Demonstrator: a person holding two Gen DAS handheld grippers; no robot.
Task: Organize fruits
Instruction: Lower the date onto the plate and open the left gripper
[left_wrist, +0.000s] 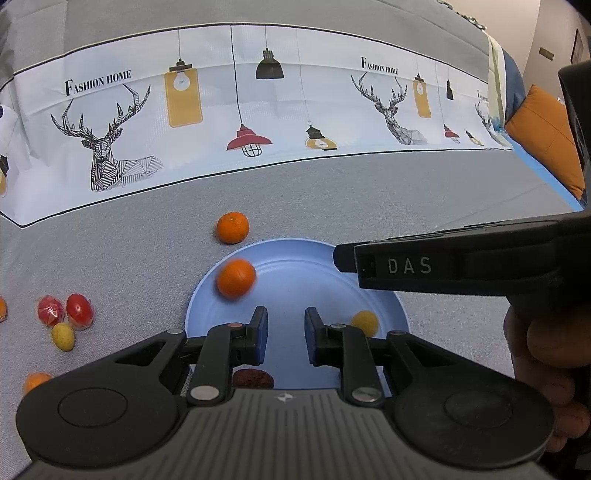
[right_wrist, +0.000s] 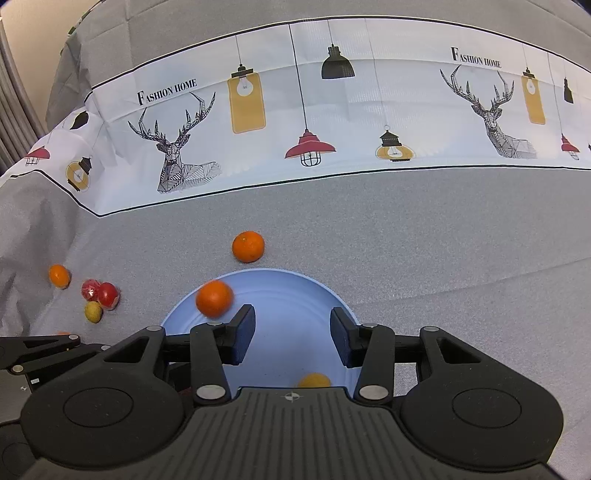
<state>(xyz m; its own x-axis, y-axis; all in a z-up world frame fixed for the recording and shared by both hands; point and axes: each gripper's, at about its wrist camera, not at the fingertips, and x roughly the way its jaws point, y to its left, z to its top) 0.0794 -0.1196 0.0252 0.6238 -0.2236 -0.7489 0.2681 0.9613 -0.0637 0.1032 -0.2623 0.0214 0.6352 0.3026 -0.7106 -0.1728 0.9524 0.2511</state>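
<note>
A light-blue plate (right_wrist: 295, 291) lies on the grey cloth (right_wrist: 424, 240) of the bench, straight under and ahead of both tools. The right hand-held gripper (right_wrist: 291, 334) hangs over the plate with its blue pads (right_wrist: 243, 332) standing well apart and nothing between them. Just ahead of its left finger a blurred orange (right_wrist: 214, 298) sits inside the plate near the rim. Below the fingers, close against the tool's body, a small yellow-orange fruit (right_wrist: 314, 380) lies on the plate, half hidden. Beyond the plate's far rim, ahead of the fingers, a second orange (right_wrist: 248, 246) rests on the cloth, close to the plate but apart from it. In the left wrist view, the left hand-held gripper (left_wrist: 286, 334) also stands over the plate, its pads (left_wrist: 261, 332) parted by a narrow gap that holds nothing. A dark reddish-brown fruit (left_wrist: 253, 378) shows beneath its left finger at the plate's near edge; whether it lies in the plate or just outside I cannot tell. Well off to the left of both tools, on the cloth, two wrapped red fruits (left_wrist: 66, 311) touch each other, with a small yellow fruit (left_wrist: 62, 336) just beside them and another orange fruit (right_wrist: 59, 276) farther out. A white printed band with deer and lamps (left_wrist: 258, 110) crosses the cloth far ahead.
</note>
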